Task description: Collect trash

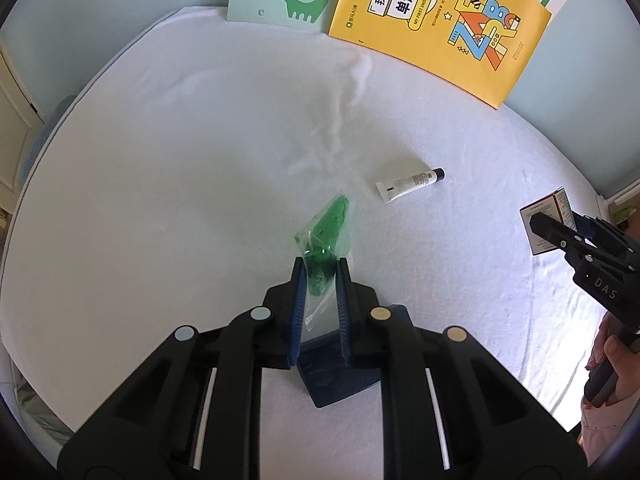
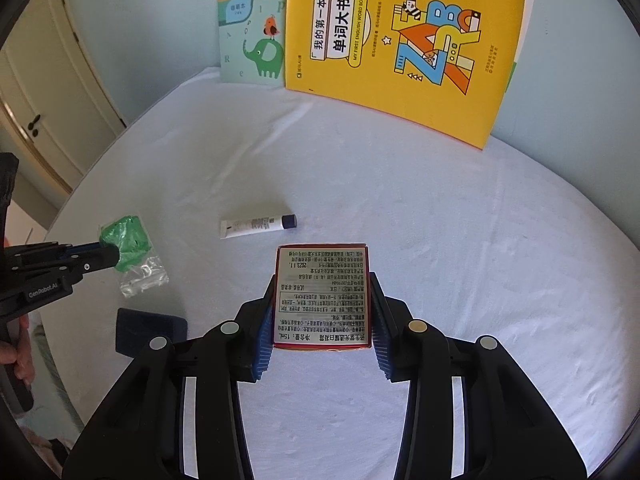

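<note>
Left wrist view: left gripper [image 1: 320, 268] pinches a clear plastic bag with a green item inside [image 1: 326, 236], jaws narrow on the bag's near end, its far end sticking out past the fingertips above the sheet. Under the gripper, a dark blue flat pad [image 1: 340, 380] lies on the surface. The surface is a white bedsheet [image 1: 180, 180], lightly wrinkled near the middle, rounded edge visible on the left. A small white tube with a dark cap [image 1: 408, 184] lies flat on the sheet, right of the bag and apart from it. At the right edge the right gripper [image 1: 548, 228] holds a small carton.

Right wrist view: right gripper [image 2: 322, 292] is clamped on a small red-edged box [image 2: 322, 296] printed with black text, blue pads touching both its sides, box held above the sheet. The tube [image 2: 256, 226] lies just beyond the box, not touching it. At left the other gripper holds the green bag [image 2: 130, 248], with the dark pad [image 2: 148, 332] on the sheet below it.

Room: pale blue wall [image 2: 152, 20] behind the bed; a yellow word book [image 2: 400, 48] and a mint elephant notebook [image 2: 250, 44] lean against it, standing on the far part of the sheet, side by side. A cream door with a dark handle [image 2: 36, 124] at far left. A person's hand [image 1: 612, 354] grips the right handle, partly cropped.
</note>
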Demonstrator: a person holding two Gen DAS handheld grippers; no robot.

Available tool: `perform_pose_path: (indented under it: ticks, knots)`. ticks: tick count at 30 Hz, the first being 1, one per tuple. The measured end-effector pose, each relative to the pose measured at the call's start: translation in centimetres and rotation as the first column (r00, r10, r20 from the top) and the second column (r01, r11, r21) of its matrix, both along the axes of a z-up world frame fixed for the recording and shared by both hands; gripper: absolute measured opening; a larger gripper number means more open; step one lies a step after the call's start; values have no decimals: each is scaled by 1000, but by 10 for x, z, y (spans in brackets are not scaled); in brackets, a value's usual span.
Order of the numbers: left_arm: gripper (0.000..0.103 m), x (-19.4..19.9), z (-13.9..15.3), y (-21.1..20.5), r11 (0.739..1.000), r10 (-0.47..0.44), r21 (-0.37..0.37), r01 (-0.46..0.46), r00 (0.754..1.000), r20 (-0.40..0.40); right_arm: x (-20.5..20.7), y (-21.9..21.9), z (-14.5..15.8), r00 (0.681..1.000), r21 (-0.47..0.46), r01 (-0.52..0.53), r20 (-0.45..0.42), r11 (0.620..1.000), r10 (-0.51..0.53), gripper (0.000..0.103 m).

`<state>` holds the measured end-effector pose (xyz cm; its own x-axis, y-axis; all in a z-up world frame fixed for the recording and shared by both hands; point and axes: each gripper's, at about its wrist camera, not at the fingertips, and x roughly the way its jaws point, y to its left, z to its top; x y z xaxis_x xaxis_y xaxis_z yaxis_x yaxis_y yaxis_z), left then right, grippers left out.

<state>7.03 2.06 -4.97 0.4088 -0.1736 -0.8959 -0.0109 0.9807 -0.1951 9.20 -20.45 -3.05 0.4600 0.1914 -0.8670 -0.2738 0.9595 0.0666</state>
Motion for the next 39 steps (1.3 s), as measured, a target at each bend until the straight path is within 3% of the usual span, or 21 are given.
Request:
perform_pose_path:
  ticks: [8,14,23,32,39]
  knots:
    - [13,-15,15,14,999,-8,53,5,999,53,-14,29,17,998,-7,-62,29,998,62,42]
    - [13,-40,22,47,997,43,62,-47,997,70,-26,68,26,990,-4,-138,41,990,138,42]
    - [13,-86,24,101,990,116,75,-122,990,81,-50,148,31,951,8,-306,43,952,305,42]
    - [13,-158,13,158,960,262,78,-268,962,82,-84,239,34,872,35,-489,45,871,488,42]
    - [13,-221,2,211,910,401,92,-405,914,61,-119,311,31,771,51,-637,38,769,636,42]
